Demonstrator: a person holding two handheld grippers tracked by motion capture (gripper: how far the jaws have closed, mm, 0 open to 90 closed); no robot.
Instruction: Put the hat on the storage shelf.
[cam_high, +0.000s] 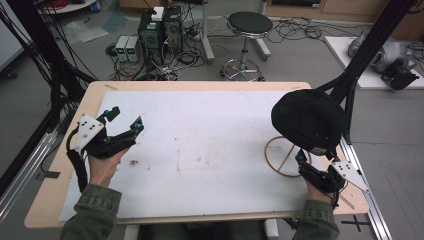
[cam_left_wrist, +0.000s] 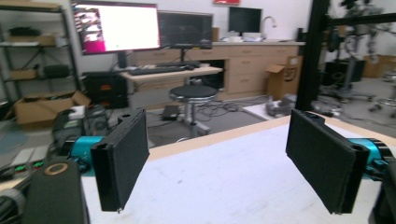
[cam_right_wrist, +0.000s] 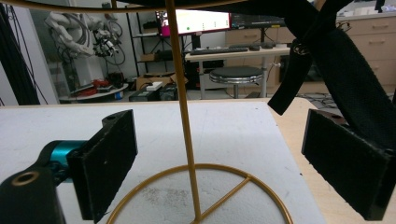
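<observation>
Black cap (cam_high: 309, 120) sat on the gold stand (cam_right_wrist: 187, 140) just ahead of the wide-open, empty right tongs (cam_high: 302, 161), while the left tongs (cam_high: 125, 121) gaped empty.

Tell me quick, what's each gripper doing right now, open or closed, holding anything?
Left gripper: open, holding nothing, above the table.
Right gripper: open, holding nothing, jaws either side of the gold stand under the black cap.
</observation>
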